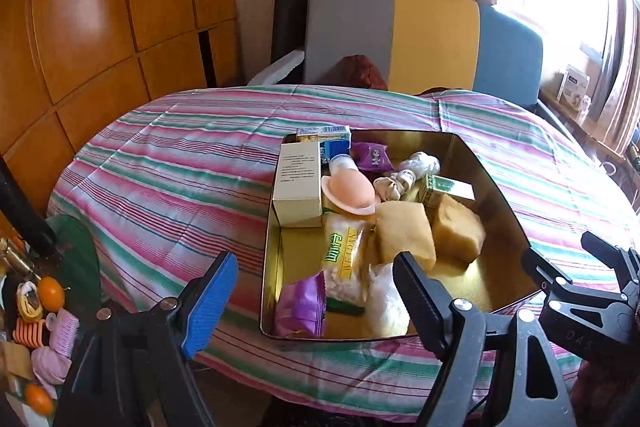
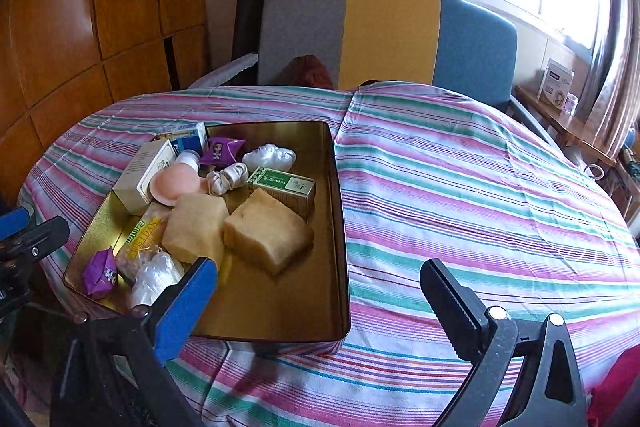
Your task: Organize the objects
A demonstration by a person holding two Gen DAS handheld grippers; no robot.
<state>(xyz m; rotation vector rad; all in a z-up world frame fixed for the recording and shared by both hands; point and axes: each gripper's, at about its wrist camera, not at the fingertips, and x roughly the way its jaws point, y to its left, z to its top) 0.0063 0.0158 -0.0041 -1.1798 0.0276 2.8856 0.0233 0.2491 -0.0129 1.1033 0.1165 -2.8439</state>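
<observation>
Striped cloth in pink, green and white covers the round table where we work, with a patchwork chair beyond it and a bright window to the far right. Our right gripper stands with its fingers spread wide and nothing between them, poised over the near right corner of the gold tin; our left gripper is likewise parted and empty, hovering at the tin's near edge. Inside the tin we count two tan sponge blocks side by side near the middle, a green box just beyond them, a cream carton on the far left, a peach cap, purple sachets and white wrapped bundles. We see the cloth around the tin bare, so we judge the gathering largely done. Off the table's near left, small oddments lie in a heap; whether they belong to the job we cannot tell.
</observation>
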